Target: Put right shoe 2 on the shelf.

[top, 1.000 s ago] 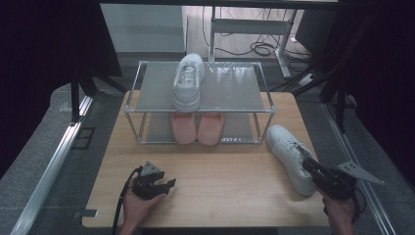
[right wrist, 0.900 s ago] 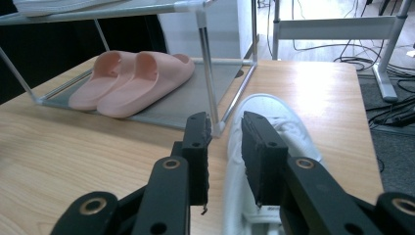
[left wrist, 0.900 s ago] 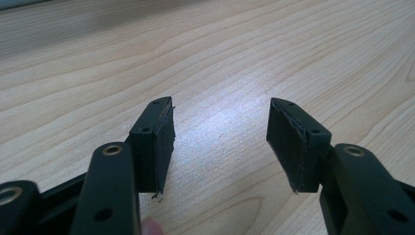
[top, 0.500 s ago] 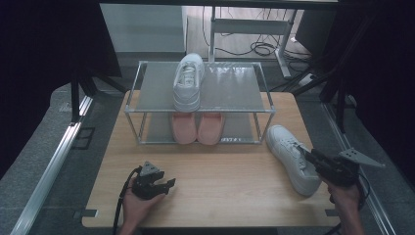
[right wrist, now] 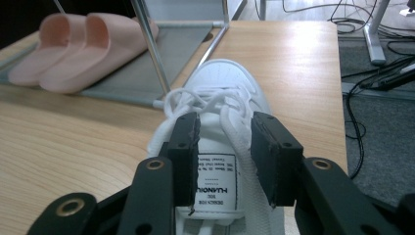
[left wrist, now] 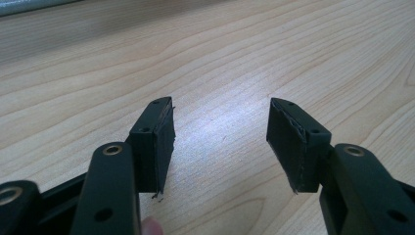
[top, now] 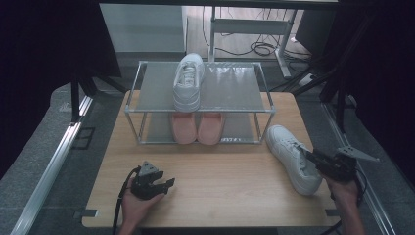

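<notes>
In the last second the right tongs (right wrist: 222,161) have edged forward to the white shoe (top: 293,157) lying on the table (top: 220,196) right of the rack (top: 195,93). They now straddle its tongue, jaws apart, so a grab looks imminent. The left tongs (left wrist: 220,142) rest open. Two white shoes, two pink slippers (top: 197,128).

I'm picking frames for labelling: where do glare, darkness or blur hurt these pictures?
High view: dark surroundings, soft glare on the grey metal shelf rack. Left gripper view: a pale sheen on the light wooden table, far edge blurred. Right gripper view: the white lace-up sneaker is sharp, the pink slippers softer.
</notes>
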`<state>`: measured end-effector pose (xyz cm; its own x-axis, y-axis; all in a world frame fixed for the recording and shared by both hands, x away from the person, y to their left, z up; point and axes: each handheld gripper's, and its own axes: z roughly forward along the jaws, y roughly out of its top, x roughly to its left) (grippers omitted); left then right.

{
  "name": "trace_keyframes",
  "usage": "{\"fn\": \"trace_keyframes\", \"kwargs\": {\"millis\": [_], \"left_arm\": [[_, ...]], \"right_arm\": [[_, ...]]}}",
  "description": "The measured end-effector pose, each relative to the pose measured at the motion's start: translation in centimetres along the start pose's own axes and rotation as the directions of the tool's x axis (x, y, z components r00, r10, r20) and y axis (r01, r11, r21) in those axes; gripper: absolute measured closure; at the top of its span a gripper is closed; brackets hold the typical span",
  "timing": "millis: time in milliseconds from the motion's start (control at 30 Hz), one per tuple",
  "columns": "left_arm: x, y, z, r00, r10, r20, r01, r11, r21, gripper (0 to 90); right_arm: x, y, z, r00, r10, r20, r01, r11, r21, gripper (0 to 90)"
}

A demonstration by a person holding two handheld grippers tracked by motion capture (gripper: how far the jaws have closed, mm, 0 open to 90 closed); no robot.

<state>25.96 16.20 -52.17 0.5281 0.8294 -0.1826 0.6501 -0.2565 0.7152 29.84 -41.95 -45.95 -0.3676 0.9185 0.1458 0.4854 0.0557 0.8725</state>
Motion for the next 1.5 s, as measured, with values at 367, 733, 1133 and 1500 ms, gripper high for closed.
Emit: {"fn": "trace_keyframes", "kwargs": {"millis": [367,733,1133,1500], "left_arm": [[0.0,0.0,0.1,1.0000,0.001,-0.001,-0.001,1.0000,0.002,44.6],[0.0,0.0,0.1,1.0000,0.004,-0.003,-0.004,1.0000,0.007,44.5],[-0.1,0.0,0.2,1.0000,0.005,-0.003,-0.005,0.9999,0.009,44.5],[0.1,-0.1,0.1,1.0000,0.004,-0.006,-0.004,0.9999,0.010,44.5]], "right_arm": [[-0.6,0.1,1.8,0.9989,-0.031,0.034,0.029,0.998,0.064,59.0],[-1.2,0.3,4.0,0.9956,-0.068,0.064,0.056,0.983,0.173,62.4],[-1.2,0.4,4.0,0.9922,-0.085,0.091,0.066,0.980,0.187,79.5],[-1.7,-0.2,3.5,0.9971,0.054,0.053,-0.060,0.992,0.109,81.2]]}}
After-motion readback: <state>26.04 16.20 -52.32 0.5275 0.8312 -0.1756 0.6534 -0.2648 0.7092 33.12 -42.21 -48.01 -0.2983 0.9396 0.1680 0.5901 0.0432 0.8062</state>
